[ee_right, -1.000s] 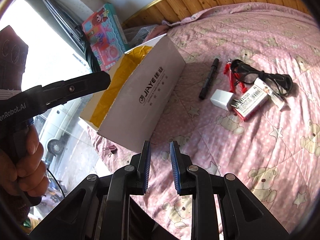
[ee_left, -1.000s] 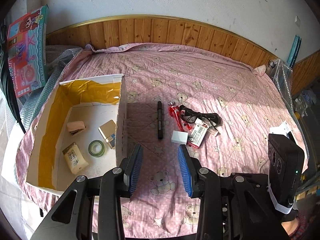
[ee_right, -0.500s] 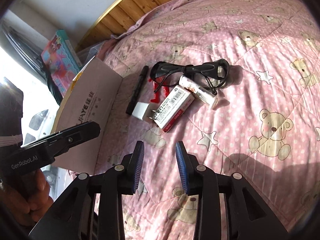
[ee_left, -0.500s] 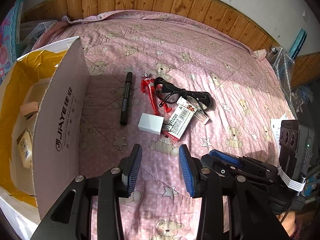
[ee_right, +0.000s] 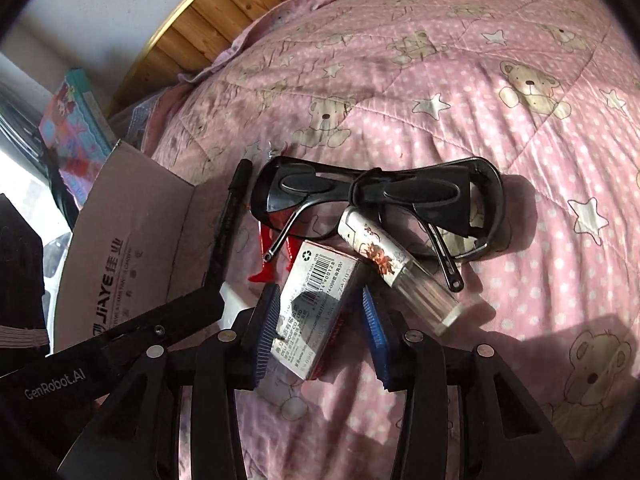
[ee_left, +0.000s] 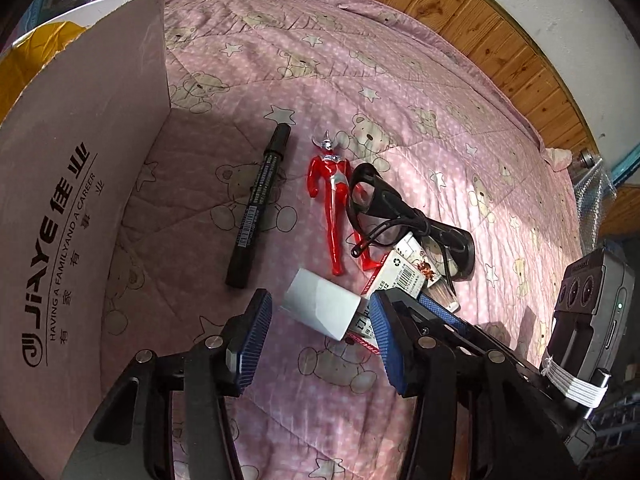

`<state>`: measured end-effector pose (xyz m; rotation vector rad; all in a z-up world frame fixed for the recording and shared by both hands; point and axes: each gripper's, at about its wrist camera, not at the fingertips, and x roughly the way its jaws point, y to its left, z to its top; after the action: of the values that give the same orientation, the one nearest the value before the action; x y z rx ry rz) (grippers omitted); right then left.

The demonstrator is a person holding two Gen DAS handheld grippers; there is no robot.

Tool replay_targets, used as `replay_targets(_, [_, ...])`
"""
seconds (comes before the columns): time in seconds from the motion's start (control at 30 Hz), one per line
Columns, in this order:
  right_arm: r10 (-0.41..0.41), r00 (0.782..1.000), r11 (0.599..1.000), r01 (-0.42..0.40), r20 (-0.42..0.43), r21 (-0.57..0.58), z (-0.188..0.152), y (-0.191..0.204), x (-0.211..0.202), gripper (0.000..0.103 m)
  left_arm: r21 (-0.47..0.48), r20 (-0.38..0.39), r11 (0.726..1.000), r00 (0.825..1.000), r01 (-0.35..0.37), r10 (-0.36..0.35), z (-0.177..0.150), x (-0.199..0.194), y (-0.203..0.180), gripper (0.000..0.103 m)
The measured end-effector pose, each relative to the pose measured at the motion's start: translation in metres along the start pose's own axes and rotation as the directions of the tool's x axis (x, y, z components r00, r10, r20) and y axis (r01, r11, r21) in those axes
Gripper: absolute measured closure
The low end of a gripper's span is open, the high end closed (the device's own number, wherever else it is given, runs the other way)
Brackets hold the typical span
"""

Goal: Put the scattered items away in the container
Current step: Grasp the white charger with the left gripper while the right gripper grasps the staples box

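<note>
The staple box (ee_right: pixel 316 312), red and white with a barcode, lay on the pink bear-print bed (ee_right: pixel 520 120) between the blue pads of my right hand-held gripper (ee_right: pixel 320 332), whose fingers were spread on either side of it; I could not tell whether the pads touched it. Just ahead of that gripper a printed tube (ee_right: pixel 396 272) lay slanted against the box, and beyond both sat black glasses (ee_right: pixel 372 196) with folded arms. My left hand-held gripper (ee_left: pixel 320 332) was spread too, and the white block (ee_left: pixel 320 310) lay just ahead of its fingertips, touching neither pad as far as I could see. Further ahead of it lay the red toy figure (ee_left: pixel 332 200), and to its left the black marker (ee_left: pixel 260 208). Far to the left stood the cardboard box (ee_left: pixel 80 200), its printed wall facing me, well apart from the pile.
</note>
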<state>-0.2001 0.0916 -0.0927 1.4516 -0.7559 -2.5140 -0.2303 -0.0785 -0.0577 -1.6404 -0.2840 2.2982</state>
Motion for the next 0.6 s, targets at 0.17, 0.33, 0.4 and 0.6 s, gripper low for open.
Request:
replay_targets(0.17, [-0.014, 1.000, 0.992, 0.013, -0.011, -0.123, 0.002, 0.013, 0.008, 0.070, -0.045, 0.003, 0.999, 1.000, -0.010, 0.010, 0.006, 0.007, 0.016, 0.050])
replay_targets(0.33, [-0.010, 1.000, 0.983, 0.013, 0.016, -0.183, -0.007, 0.016, -0.008, 0.080, -0.032, 0.007, 0.999, 1.000, -0.011, 0.012, 0.004, 0.010, 0.017, 0.049])
replay_targets(0.4, [-0.016, 1.000, 0.984, 0.020, 0.021, -0.175, -0.012, 0.011, -0.016, 0.086, -0.025, 0.010, 1.000, 1.000, -0.011, 0.011, 0.003, 0.011, 0.015, 0.048])
replay_targets(0.6, [-0.065, 0.997, 0.988, 0.069, 0.029, -0.139, -0.027, -0.009, -0.033, 0.097, 0.136, -0.005, 0.986, 0.996, -0.092, 0.094, -0.014, 0.023, -0.017, 0.050])
